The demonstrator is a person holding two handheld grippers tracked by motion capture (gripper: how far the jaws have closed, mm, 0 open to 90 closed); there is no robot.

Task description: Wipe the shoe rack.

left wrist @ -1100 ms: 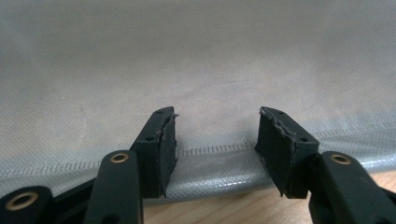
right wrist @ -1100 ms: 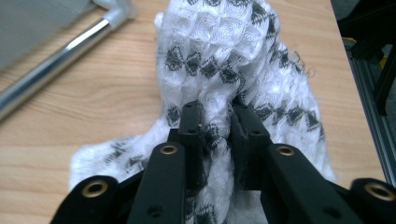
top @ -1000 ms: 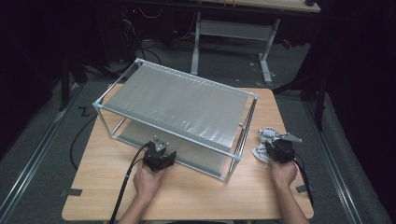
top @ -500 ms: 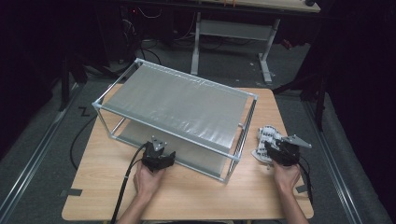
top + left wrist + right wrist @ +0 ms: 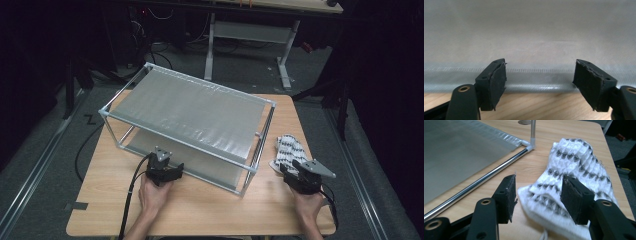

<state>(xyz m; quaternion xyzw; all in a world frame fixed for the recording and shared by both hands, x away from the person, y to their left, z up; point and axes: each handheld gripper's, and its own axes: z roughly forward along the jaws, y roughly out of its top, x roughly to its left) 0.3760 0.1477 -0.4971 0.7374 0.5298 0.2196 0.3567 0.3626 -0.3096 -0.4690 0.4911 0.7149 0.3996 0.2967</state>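
The white sock with black pattern (image 5: pixel 566 182) lies crumpled on the wooden table (image 5: pixel 210 210) just beside the right end of the metal-framed rack (image 5: pixel 195 112), likely set there within easy reach for hanging. The right gripper (image 5: pixel 537 195), low and level over the near edge of the sock, has just been opening, jaws apart with the fabric between them but unpinched. The left gripper (image 5: pixel 540 77) faces the rack's lower fabric shelf (image 5: pixel 529 37), jaws just spread, nothing between
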